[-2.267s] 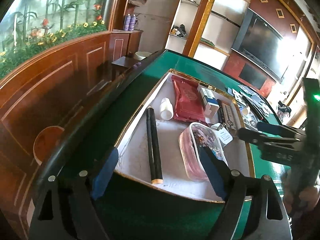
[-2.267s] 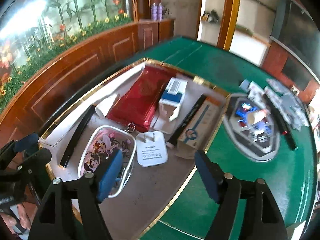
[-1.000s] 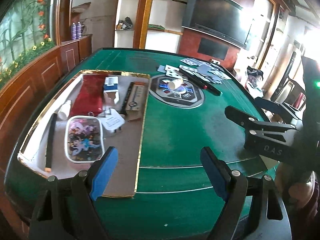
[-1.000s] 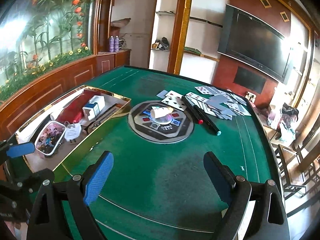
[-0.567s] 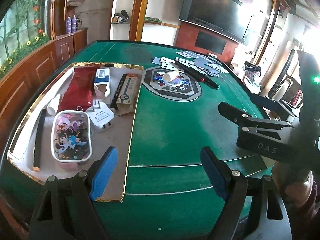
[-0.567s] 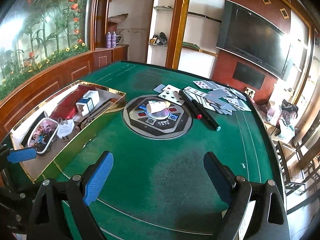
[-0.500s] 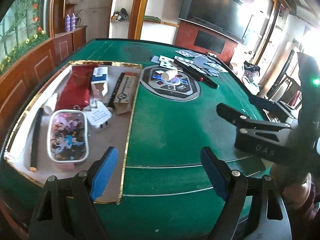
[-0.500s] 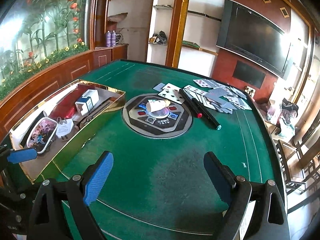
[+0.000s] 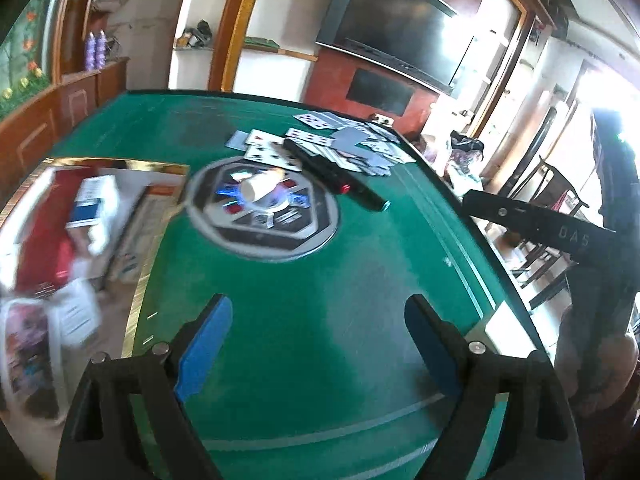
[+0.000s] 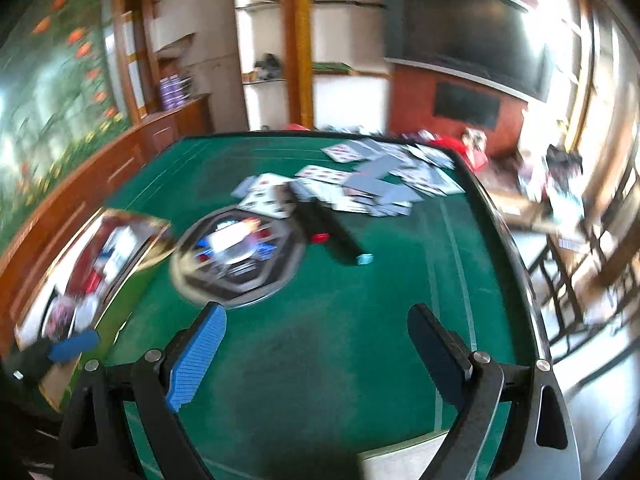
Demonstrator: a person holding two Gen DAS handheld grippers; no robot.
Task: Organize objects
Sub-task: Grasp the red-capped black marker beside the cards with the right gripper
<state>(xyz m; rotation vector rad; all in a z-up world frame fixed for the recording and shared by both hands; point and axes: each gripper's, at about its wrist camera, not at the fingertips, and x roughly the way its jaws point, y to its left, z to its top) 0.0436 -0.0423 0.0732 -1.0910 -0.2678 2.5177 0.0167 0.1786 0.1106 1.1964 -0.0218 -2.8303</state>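
A gold-rimmed tray point(image 9: 160, 170) on the left of the green table holds a red pouch point(image 9: 44, 236), a white and blue box point(image 9: 94, 202), a white charger and a cartoon case. A small white bottle point(image 9: 258, 190) lies on the round centre panel point(image 9: 316, 236). Two black markers point(image 9: 340, 178) and scattered playing cards point(image 9: 352, 148) lie beyond. My left gripper point(image 9: 318, 334) is open and empty over bare felt. My right gripper point(image 10: 316, 338) is open and empty, its view blurred; the tray point(image 10: 158, 226), panel point(image 10: 280, 268) and markers point(image 10: 340, 236) show ahead.
The right gripper's body point(image 9: 560, 232) shows at the right of the left wrist view. The table's right edge point(image 10: 516, 240) drops to chairs point(image 10: 568, 276) and floor. Wood panelling, shelves and a television point(image 9: 396, 40) stand behind.
Both grippers have swung right and forward from over the tray toward the table's middle. Both views are blurred by motion. Both stay open and empty.
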